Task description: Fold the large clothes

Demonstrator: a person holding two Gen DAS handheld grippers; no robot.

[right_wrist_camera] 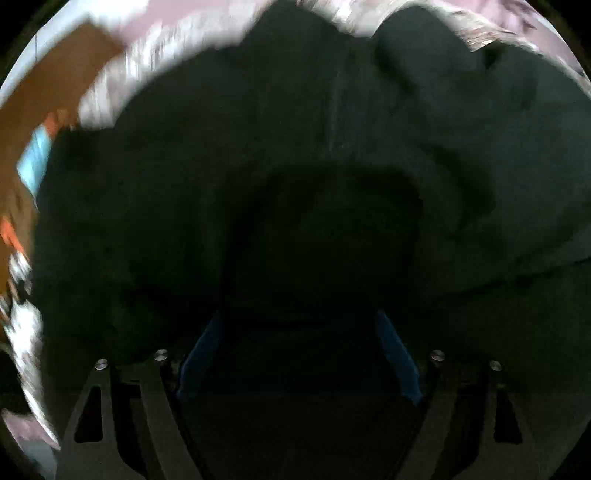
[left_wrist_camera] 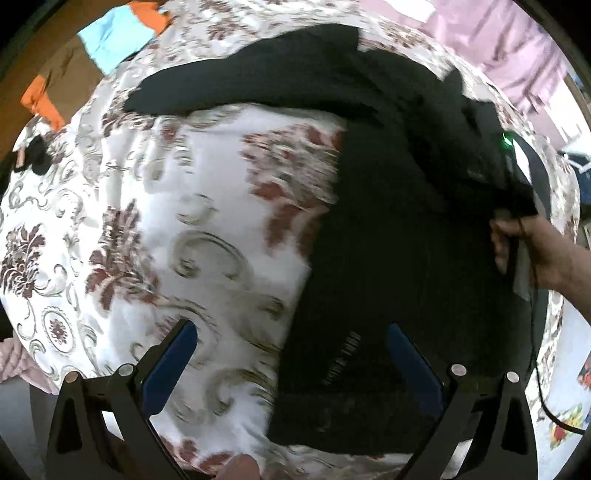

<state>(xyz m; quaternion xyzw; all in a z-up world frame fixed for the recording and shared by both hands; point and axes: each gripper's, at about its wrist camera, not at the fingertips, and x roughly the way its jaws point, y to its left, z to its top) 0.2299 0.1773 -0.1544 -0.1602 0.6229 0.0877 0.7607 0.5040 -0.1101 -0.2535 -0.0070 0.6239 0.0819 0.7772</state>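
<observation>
While it lies spread over the right half of the floral bedspread [left_wrist_camera: 155,206], the black garment [left_wrist_camera: 388,258] shows one long sleeve stretched across the top and a flat body below. The left tool [left_wrist_camera: 291,354] stands spread with nothing between its blue pads, one side over the garment. The right tool [right_wrist_camera: 295,347] is spread above dark cloth and pinches nothing. Orange and blue clothes [left_wrist_camera: 110,33] lie beyond the bed
</observation>
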